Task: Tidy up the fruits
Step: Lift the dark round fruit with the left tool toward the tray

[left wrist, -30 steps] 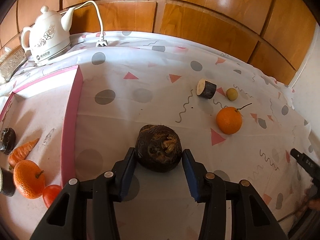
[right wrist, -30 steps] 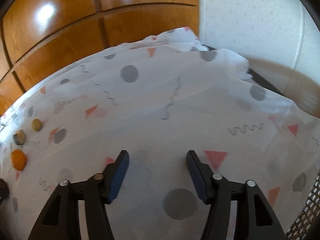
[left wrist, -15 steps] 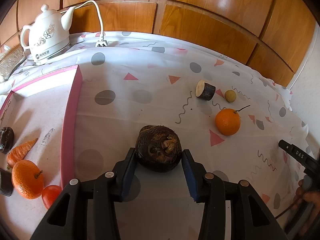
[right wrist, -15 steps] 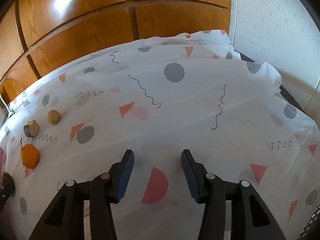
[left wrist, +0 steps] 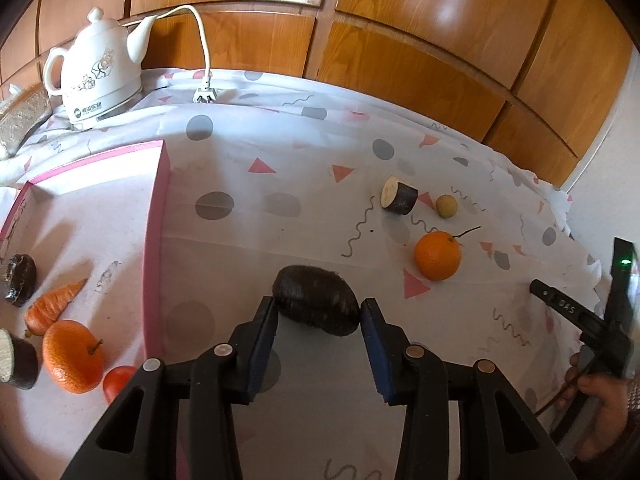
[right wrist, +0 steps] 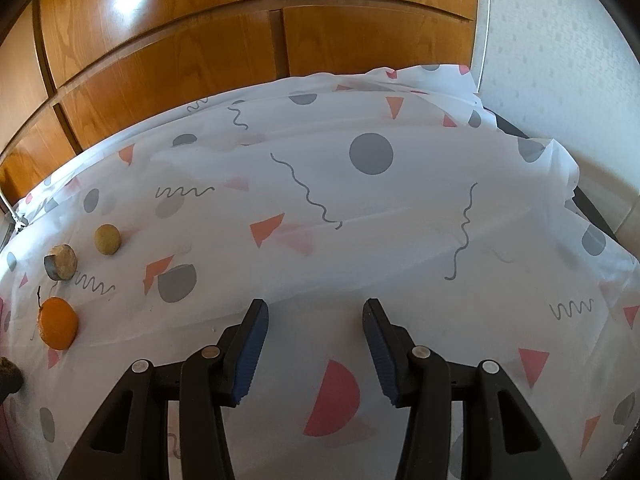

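A dark brown root [left wrist: 312, 296] sits between the blue pads of my left gripper [left wrist: 318, 306], whose jaws are closing and press it on both sides, just right of the pink-rimmed tray [left wrist: 154, 240]. The tray holds an orange [left wrist: 72, 356], a carrot [left wrist: 50, 306], a tomato [left wrist: 120, 382] and dark cut pieces [left wrist: 20, 284]. On the cloth further right lie a second orange [left wrist: 437, 255], a cut dark chunk [left wrist: 398, 199] and a small yellow fruit [left wrist: 446, 206]. My right gripper [right wrist: 316, 320] hangs open over bare cloth with nothing in it; the same orange [right wrist: 58, 328] lies to its far left.
A white kettle [left wrist: 96, 76] with its cord and plug [left wrist: 204, 96] stands at the back left against the wood-panelled wall. A hand [left wrist: 600, 400] holds the right gripper's body at the table's right edge. The patterned cloth [right wrist: 372, 200] drapes over the far right corner.
The left jaws have narrowed onto the root, which has tipped so its smooth dark side shows. The right gripper swung left across the cloth and its jaws narrowed a little.
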Motion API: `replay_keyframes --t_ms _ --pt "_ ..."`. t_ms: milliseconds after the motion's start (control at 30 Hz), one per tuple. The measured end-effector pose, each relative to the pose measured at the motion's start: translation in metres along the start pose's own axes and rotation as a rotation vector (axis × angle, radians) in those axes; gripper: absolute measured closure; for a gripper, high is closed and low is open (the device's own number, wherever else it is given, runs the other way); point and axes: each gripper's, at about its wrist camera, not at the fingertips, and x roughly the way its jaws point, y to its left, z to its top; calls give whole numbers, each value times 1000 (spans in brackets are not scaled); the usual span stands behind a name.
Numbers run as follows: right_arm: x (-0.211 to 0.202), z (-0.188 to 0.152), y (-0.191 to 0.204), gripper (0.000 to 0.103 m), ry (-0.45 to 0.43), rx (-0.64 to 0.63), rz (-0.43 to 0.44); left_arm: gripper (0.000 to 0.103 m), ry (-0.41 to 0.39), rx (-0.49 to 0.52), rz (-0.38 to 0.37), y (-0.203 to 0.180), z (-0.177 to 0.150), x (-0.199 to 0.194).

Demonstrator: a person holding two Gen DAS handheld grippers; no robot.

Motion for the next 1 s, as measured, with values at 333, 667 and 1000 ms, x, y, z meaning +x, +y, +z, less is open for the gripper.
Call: replay_keyframes --t_ms 333,667,1000 --pt "4 2 5 52 0 -9 -4 90 -29 5 -21 4 8 -17" --pt "3 1 3 52 -8 7 14 60 16 36 -64 1 11 -16" --pt "2 0 -4 52 -17 44 56 49 103 150 27 -16 16 19"
